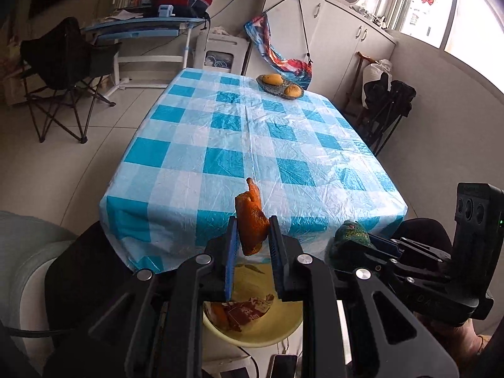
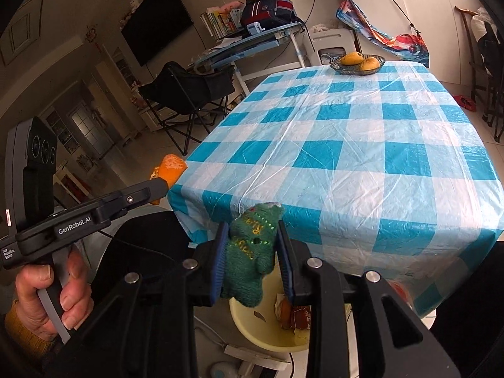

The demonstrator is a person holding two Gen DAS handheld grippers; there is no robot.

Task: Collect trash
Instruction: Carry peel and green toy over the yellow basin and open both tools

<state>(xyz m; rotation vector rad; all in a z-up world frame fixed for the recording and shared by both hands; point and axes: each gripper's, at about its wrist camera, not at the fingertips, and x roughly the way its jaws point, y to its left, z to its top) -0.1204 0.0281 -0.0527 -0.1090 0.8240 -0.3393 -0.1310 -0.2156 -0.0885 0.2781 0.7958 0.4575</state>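
Note:
My left gripper (image 1: 252,236) is shut on a piece of orange peel (image 1: 250,217) and holds it in the air above a yellow bowl (image 1: 283,334) that sits below the table's near edge. The bowl holds brown wrappers and peel scraps (image 1: 245,310). My right gripper (image 2: 250,252) is shut on a green knitted cloth piece (image 2: 252,252), also held over the yellow bowl (image 2: 252,324). In the right wrist view the left gripper (image 2: 157,186) with its peel (image 2: 171,168) is at the left. In the left wrist view the right gripper (image 1: 375,242) with the green cloth (image 1: 349,236) is at the right.
The table with a blue-and-white checked plastic cover (image 1: 252,138) stretches ahead. A basket with two mangoes (image 1: 280,85) stands at its far end. A black folding chair (image 1: 63,72) stands to the left and another chair (image 1: 387,107) to the right.

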